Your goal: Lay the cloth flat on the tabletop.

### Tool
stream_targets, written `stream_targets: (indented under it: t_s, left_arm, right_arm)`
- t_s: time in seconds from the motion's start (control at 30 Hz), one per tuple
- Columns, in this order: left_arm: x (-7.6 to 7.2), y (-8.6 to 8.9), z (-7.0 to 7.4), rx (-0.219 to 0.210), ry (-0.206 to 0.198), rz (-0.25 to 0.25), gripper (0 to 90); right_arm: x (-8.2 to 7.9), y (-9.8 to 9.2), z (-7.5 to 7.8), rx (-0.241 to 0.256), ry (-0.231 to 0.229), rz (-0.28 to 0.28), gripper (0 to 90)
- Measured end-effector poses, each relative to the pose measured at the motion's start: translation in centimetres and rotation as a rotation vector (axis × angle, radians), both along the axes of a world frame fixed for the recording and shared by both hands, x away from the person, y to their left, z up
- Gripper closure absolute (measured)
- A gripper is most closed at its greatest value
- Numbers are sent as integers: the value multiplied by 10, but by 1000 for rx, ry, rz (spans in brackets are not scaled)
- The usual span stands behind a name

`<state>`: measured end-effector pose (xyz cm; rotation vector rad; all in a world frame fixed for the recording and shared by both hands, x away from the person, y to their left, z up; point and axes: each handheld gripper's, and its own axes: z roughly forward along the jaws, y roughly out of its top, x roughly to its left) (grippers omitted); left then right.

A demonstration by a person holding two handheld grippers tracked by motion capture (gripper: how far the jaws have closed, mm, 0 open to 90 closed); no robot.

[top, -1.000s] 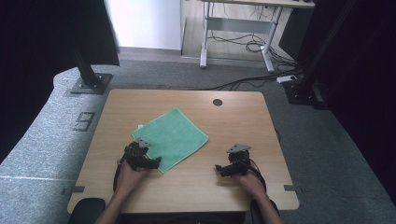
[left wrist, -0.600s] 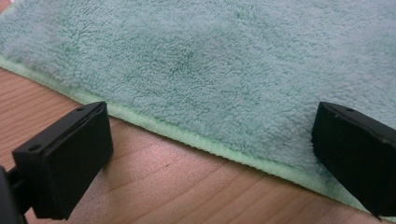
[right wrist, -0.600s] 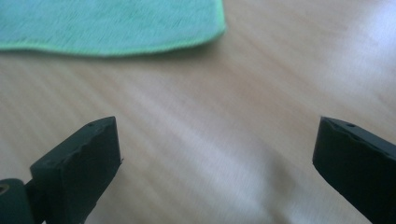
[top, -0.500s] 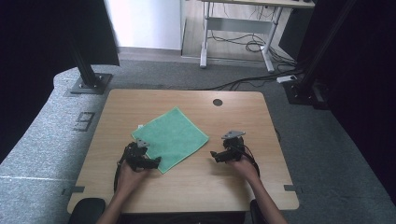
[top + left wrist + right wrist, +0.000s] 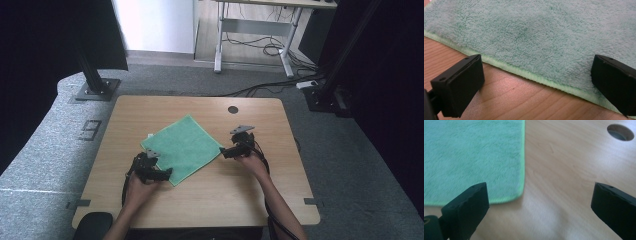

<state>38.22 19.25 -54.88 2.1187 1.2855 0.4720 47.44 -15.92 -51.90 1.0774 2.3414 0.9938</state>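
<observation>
Your green cloth lies flat and spread on the wooden table, turned like a diamond, a little left of the middle, with its right corner pointing at your right gripper. That gripper has come in toward the cloth since a second ago, when it sat farther right and nearer to you; now its tips are just beside the cloth's right corner. In the right gripper view the jaws stand wide apart, the left one over the cloth's edge, the right one over bare wood, with the rounded corner of the cloth between them and the round cable hole in the far right of the view. Your left gripper has barely shifted: it sits at the cloth's near corner, at the near left of the table. In the left gripper view its jaws are also wide, holding nothing, straddling the cloth's light green hem, one jaw over wood and the other over the towelling.
</observation>
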Motion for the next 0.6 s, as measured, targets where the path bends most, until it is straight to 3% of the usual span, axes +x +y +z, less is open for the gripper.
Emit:
stream_targets:
  t_s: [0.3, 0.53, 0.6]
  left_arm:
    - [0, 0, 0, 0, -1, 0, 0]
    - [0, 0, 0, -1, -1, -1, 0]
    - [1, 0, 0, -1, -2, -4, 0]
  right_arm:
    - [23, 11, -8, -37, 2, -28, 25]
    - [24, 12, -27, -94, 8, -28, 24]
    - [22, 9, -29, -61, 24, -45, 29]
